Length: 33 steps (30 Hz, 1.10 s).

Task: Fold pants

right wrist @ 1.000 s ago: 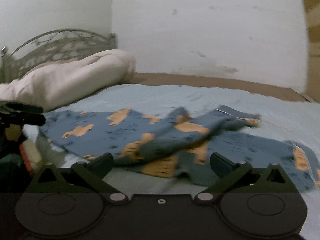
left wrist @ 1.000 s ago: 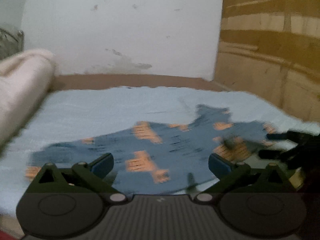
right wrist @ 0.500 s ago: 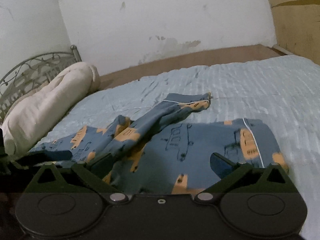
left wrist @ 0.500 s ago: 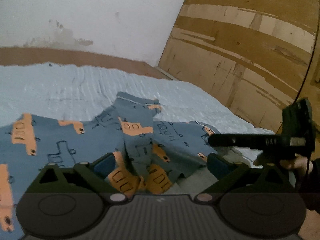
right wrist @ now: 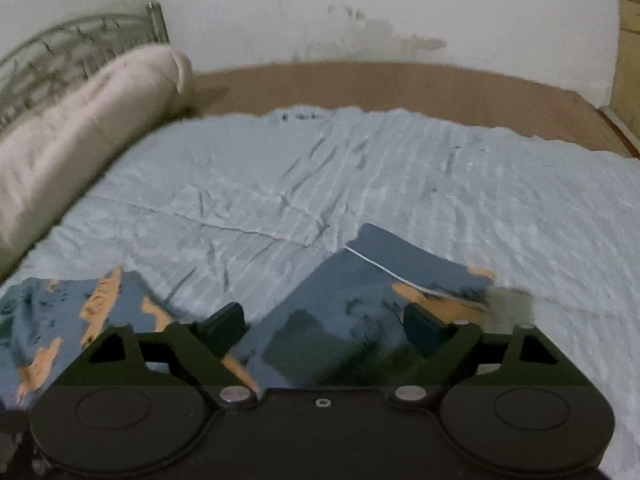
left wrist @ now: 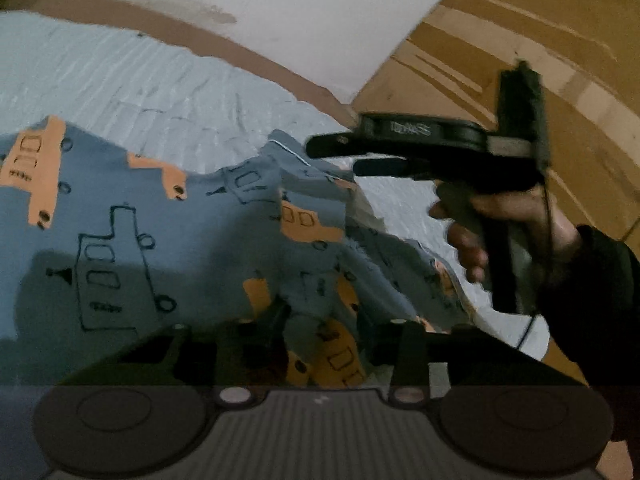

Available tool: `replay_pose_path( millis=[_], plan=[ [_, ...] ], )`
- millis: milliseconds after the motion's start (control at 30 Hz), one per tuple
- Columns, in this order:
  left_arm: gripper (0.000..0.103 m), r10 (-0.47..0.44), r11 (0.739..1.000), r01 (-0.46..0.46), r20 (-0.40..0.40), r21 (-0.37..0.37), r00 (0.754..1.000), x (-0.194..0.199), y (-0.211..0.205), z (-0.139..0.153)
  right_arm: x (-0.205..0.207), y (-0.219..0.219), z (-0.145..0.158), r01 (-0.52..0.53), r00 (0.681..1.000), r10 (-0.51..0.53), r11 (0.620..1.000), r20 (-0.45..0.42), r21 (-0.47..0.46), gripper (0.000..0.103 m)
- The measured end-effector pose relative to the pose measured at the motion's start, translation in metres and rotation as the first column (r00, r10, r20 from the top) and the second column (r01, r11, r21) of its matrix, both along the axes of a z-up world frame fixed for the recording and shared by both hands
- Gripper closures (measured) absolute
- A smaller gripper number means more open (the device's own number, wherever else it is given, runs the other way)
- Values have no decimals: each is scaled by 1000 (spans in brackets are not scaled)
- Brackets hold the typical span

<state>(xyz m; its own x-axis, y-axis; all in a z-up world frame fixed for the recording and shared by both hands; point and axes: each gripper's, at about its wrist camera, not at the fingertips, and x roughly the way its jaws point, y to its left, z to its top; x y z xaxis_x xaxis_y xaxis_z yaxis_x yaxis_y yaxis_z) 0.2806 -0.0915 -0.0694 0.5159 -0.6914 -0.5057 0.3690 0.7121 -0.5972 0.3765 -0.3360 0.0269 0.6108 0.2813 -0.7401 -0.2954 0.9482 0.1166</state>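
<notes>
Closed in since 0.5 s ago: left gripper (left wrist: 320, 320) fingers now drawn together w/ bunched fold of blue pajama pants (left wrist: 132, 220) pinched between them, cloth pulled up toward cam. Right gripper (right wrist: 324, 320) dropped lower over pants (right wrist: 360, 312), fingers spread wide, fabric lying between but not clamped. Seen from left cam, right gripper (left wrist: 332, 156) hovers above far edge of pants, gripped by right hand (left wrist: 516, 216). Pants spread rumpled on light-blue bedsheet (right wrist: 360, 176); rolled cream blanket (right wrist: 80, 128) at headboard side, well apart.
</notes>
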Motion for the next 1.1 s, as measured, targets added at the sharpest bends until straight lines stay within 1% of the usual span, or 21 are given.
replay_pose_path(
  millis=[100, 200, 333, 367, 467, 500, 533, 600, 633, 667, 700, 767, 833, 900, 1000, 1100],
  plan=[
    [65, 18, 999, -19, -28, -31, 999, 2, 5, -3, 28, 19, -9, 17, 999, -19, 998, -51, -52, 23],
    [67, 33, 998, -35, -57, -48, 998, 1, 9, -5, 49, 36, -18, 45, 996, -53, 992, -71, -116, 24],
    [67, 52, 996, -58, -94, -65, 994, 2, 11, -7, 72, 47, -32, 102, 986, -122, 981, -115, -165, 28],
    [64, 56, 996, -63, -96, -65, 994, 1, 12, -7, 76, 50, -36, 106, 983, -131, 978, -130, -179, 28],
    [64, 55, 996, -60, -87, -59, 995, -3, 12, -5, 82, 60, -46, 89, 979, -129, 967, -155, -241, 27],
    [64, 55, 997, -60, -88, -56, 995, -3, 11, -4, 83, 62, -47, 82, 980, -124, 962, -153, -259, 31],
    [66, 58, 997, -63, -89, -54, 994, -3, 11, -3, 82, 64, -47, 77, 982, -121, 958, -147, -276, 36],
    [74, 67, 997, -71, -94, -41, 993, -4, 11, -1, 80, 62, -46, 85, 982, -128, 955, -136, -285, 69],
    [87, 82, 996, -85, -98, -25, 992, -4, 11, 0, 79, 58, -43, 94, 982, -136, 956, -133, -279, 76],
    [91, 95, 995, -96, -104, -6, 990, -3, 10, 1, 78, 53, -39, 105, 981, -142, 960, -129, -260, 91],
    [93, 99, 995, -99, -106, 5, 989, -2, 9, 2, 76, 47, -34, 117, 982, -149, 964, -120, -241, 101],
    [97, 96, 995, -94, -83, 26, 992, -3, 8, 7, 69, 35, -21, 132, 984, -153, 970, -90, -204, 101],
    [101, 85, 994, -83, -33, 67, 996, -7, 3, 15, 58, 21, -5, 147, 986, -157, 976, -47, -163, 102],
    [102, 79, 990, -82, 29, 117, 996, -12, -2, 27, 41, 5, 13, 161, 987, -162, 978, 4, -130, 102],
    [102, 63, 974, -92, 144, 207, 988, -24, -11, 46, 4, -19, 41, 179, 981, -169, 979, 95, -98, 102],
    [102, 30, 954, -98, 237, 282, 971, -35, -21, 62, -41, -51, 58, 218, 965, -212, 976, 152, -23, 102]
  ],
)
